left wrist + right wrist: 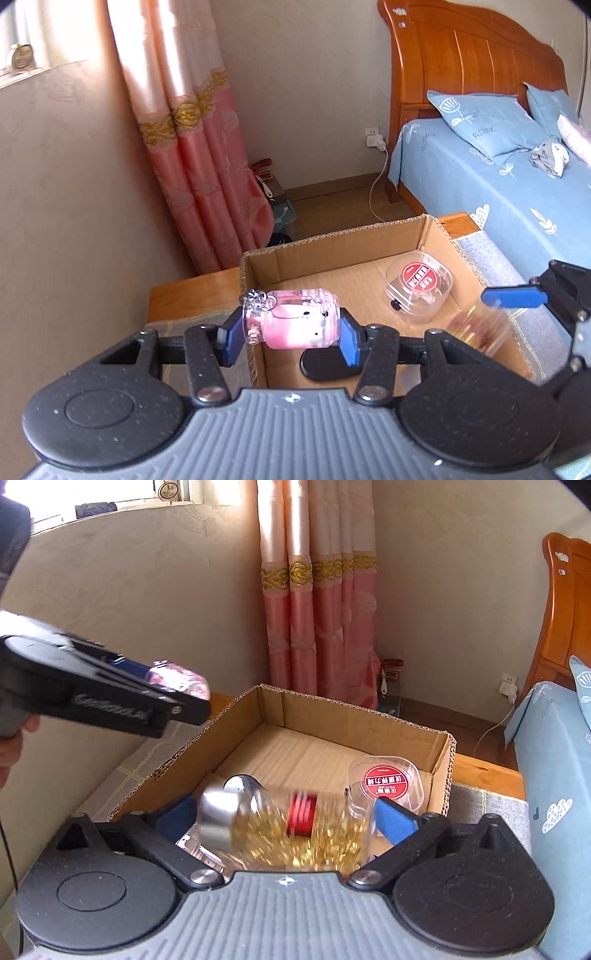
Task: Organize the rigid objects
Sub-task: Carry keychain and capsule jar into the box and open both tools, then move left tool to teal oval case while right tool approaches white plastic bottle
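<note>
My left gripper (pixel 290 334) is shut on a small pink jar (pixel 291 319) with a silver chain, held sideways over the near left corner of an open cardboard box (pixel 332 240). It shows from the side in the right wrist view (pixel 177 681). My right gripper (pixel 284 818) is open around a blurred clear bottle (pixel 295 825) with gold glitter, a red band and a silver cap, lying crosswise between the fingers above the box (pixel 354 716). In the left wrist view that bottle (pixel 476 326) is a blur by the right gripper's blue finger (pixel 513 297). A clear tub with a red lid (pixel 419 286) (pixel 386 781) sits in the box.
The box stands on a wooden bedside cabinet (pixel 188 291) with a grey cloth (pixel 487 805). A bed with blue bedding (pixel 498 177) is on the right. A pink curtain (pixel 207 166) and a charger cable (pixel 376 184) are behind. A black object (pixel 325 363) lies in the box.
</note>
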Action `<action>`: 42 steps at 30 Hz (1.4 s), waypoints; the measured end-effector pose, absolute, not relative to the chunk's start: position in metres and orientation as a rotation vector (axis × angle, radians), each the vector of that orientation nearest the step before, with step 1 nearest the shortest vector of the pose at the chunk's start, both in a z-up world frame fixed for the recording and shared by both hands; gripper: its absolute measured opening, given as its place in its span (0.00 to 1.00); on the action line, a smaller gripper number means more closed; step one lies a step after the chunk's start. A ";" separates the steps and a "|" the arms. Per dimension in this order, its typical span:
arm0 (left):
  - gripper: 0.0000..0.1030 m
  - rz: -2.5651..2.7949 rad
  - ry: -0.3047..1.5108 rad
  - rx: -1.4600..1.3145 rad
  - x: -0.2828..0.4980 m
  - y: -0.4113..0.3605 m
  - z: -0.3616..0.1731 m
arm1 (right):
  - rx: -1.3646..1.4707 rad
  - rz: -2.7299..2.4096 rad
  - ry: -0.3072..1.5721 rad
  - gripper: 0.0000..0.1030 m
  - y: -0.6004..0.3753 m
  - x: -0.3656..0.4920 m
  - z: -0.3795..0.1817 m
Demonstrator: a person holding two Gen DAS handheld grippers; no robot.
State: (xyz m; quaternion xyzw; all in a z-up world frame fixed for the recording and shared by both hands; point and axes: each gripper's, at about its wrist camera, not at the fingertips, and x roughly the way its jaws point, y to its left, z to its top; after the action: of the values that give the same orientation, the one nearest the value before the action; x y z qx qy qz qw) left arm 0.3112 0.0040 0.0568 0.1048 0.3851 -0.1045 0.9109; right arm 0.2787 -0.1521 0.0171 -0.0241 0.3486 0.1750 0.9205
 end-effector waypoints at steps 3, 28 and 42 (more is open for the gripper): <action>0.49 -0.224 0.809 0.229 0.326 -0.004 0.050 | -0.044 0.369 0.717 1.00 -0.158 0.279 0.016; 0.91 -0.210 0.779 0.204 0.320 -0.006 0.047 | -0.056 0.333 0.720 1.00 -0.176 0.239 0.023; 0.92 -0.208 0.708 0.195 0.223 0.013 0.037 | -0.090 0.213 0.672 1.00 -0.177 0.170 0.002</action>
State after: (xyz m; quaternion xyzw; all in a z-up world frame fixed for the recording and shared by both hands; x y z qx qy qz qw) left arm 0.2229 0.0127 0.0367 0.0949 0.3456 -0.1017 0.9280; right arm 0.1701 -0.1767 0.0018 -0.0442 0.3289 0.1043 0.9375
